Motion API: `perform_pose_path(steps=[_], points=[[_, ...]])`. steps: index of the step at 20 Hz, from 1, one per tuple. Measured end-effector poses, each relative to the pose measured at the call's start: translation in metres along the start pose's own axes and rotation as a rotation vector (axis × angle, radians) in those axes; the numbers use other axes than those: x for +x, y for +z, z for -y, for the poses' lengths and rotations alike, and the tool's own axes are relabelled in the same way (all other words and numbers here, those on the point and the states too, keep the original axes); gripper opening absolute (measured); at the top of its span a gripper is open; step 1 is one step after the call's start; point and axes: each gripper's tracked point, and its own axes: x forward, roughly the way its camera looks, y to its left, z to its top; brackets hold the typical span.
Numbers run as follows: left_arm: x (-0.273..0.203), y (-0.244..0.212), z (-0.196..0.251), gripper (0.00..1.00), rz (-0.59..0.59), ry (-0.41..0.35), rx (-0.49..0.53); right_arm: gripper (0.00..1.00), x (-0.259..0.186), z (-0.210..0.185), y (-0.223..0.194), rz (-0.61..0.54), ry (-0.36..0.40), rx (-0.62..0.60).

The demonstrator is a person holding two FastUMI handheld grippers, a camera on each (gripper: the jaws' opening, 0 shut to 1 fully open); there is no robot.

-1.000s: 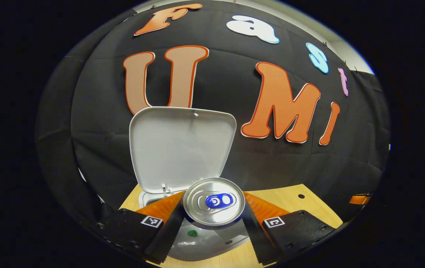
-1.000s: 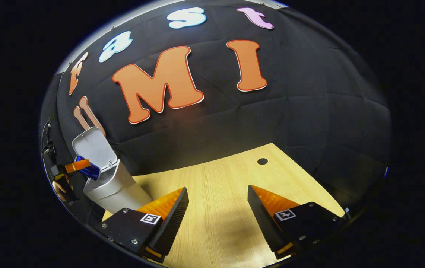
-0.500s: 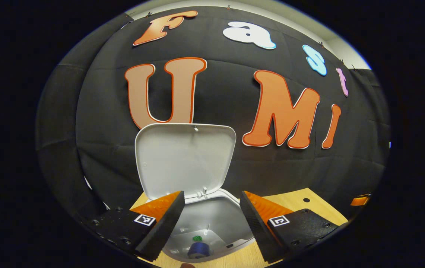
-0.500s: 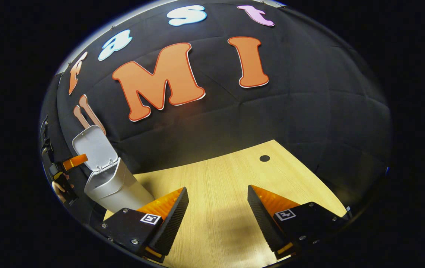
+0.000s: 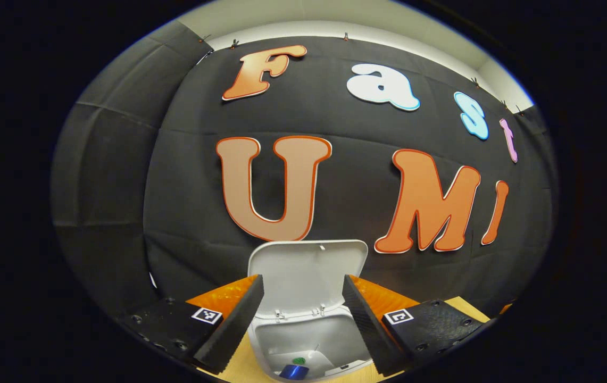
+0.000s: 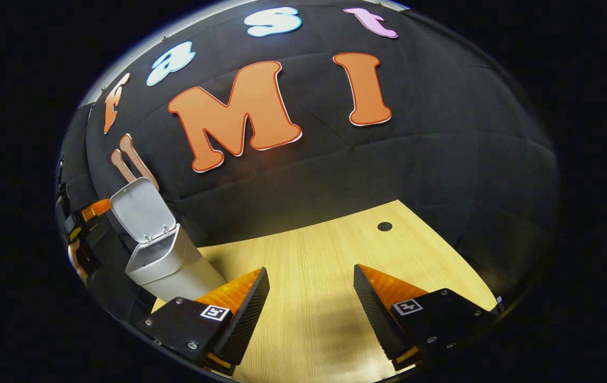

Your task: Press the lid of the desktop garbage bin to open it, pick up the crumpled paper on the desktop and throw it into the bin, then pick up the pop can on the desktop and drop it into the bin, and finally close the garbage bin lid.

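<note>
White bin (image 5: 303,335), blue can (image 5: 292,372), pale wood-grain desktop (image 6: 324,255)

A light wooden bench (image 6: 330,298) with a small garbage bin (image 6: 167,263) standing on it.
The bench has pale, straight grain and a small dark round hole (image 6: 384,226) near its far edge by the black cloth wall. The grey-white bin stands at the bench's left end, its hinged lid (image 6: 141,210) raised upright.

Left gripper (image 5: 303,314) and right gripper (image 6: 311,308) (jaws apart), both empty.
</note>
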Motion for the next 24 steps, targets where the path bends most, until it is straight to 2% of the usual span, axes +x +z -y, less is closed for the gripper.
perform_pose_path(steps=[2,4,6,9,10,12,14,18,22,24], points=[[0.009,0.023,-0.011,0.95,0.028,0.026,-0.043,0.95,-0.002,-0.002,0.001,0.006,0.009,-0.002],[0.014,0.048,-0.018,0.94,0.065,0.020,-0.076,0.95,-0.004,-0.005,0.003,0.009,0.018,0.001],[0.023,0.067,-0.025,0.94,0.068,0.028,-0.023,0.95,-0.006,-0.005,0.004,0.012,0.024,0.005],[0.041,0.102,-0.035,0.94,0.086,0.088,0.146,0.95,-0.007,-0.007,0.007,0.020,0.033,0.016],[0.047,0.109,-0.032,0.94,0.084,0.085,0.185,0.95,-0.007,-0.008,0.008,0.020,0.035,0.020],[0.062,0.117,-0.020,0.93,0.059,0.054,0.191,0.95,-0.007,-0.010,0.007,0.018,0.043,0.027],[0.081,0.122,-0.011,0.94,0.032,0.017,0.152,0.95,-0.008,-0.011,0.007,0.019,0.048,0.027],[0.120,0.101,-0.002,0.94,-0.087,-0.036,0.066,0.95,-0.010,-0.007,0.008,0.021,0.038,0.031],[0.145,0.045,-0.005,0.94,-0.257,-0.049,0.072,0.95,-0.011,0.004,0.006,0.021,0.019,0.052],[0.144,0.021,0.001,0.95,-0.333,-0.080,0.025,0.95,-0.009,0.008,0.002,0.008,0.011,0.068]])
